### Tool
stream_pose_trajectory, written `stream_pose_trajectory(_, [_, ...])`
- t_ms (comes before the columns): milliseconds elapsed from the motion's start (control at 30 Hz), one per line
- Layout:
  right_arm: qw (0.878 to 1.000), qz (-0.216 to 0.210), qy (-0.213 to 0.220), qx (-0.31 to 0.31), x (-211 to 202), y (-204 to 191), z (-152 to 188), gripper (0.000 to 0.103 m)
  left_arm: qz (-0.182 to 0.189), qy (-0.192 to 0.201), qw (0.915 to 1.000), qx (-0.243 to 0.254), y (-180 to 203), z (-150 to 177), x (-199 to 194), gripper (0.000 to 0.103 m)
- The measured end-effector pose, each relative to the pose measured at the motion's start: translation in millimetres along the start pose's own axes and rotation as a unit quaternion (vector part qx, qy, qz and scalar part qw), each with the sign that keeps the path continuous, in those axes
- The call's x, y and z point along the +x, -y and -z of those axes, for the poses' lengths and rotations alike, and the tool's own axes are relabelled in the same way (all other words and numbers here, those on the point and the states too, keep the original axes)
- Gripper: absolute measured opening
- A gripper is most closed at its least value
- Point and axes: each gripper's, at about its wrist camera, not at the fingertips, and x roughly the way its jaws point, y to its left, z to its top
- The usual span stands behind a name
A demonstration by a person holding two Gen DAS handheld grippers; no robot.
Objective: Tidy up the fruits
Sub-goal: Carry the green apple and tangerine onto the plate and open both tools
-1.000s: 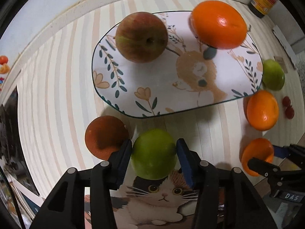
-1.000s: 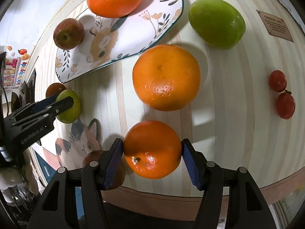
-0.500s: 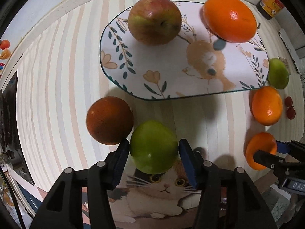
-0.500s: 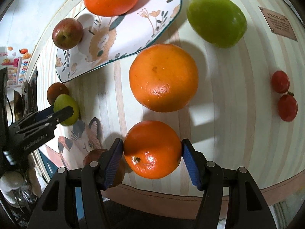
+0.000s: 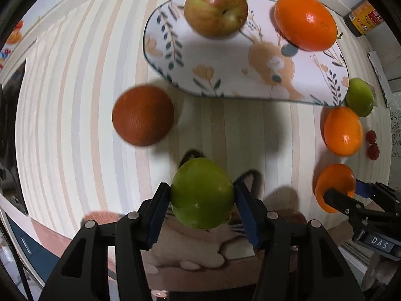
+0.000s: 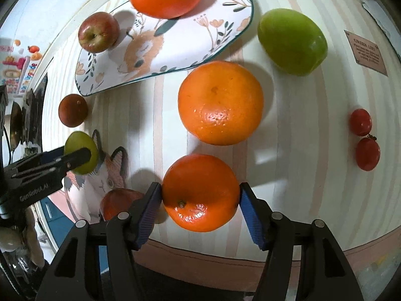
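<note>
While both grippers pinch fruit, the rabbit-print plate (image 5: 250, 80) waits.
Left gripper (image 5: 201, 198) clamps a green apple (image 5: 201, 193) over the cat mat (image 6: 100, 175); right gripper (image 6: 200, 198) grips an orange (image 6: 200, 192). Likely next: carry both to the plate's bare middle.

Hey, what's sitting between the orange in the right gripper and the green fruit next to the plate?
One loose orange lies between them, clearest in the right wrist view.
</note>
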Motion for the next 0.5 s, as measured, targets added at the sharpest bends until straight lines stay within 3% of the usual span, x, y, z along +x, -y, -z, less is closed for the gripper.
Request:
stream_pose_trajectory(233, [1.0,0.001,0.004,-0.003,0,-4,2,0.065,0.001,0.017,0.9997,-0.015,-4,5,5,0.051])
stream_pose_trajectory(367, [1.0,0.011,0.015,-0.013,0,-11,7,0.065,0.008,0.03,0.9993,-0.022,-6,12,-9,0.051])
stream_pose_trajectory(500, [0.999,-0.015,0.041,-0.003,-17,-17,3,0.064,0.039,0.049,0.9973,-0.037,-11,7,-37,0.051])
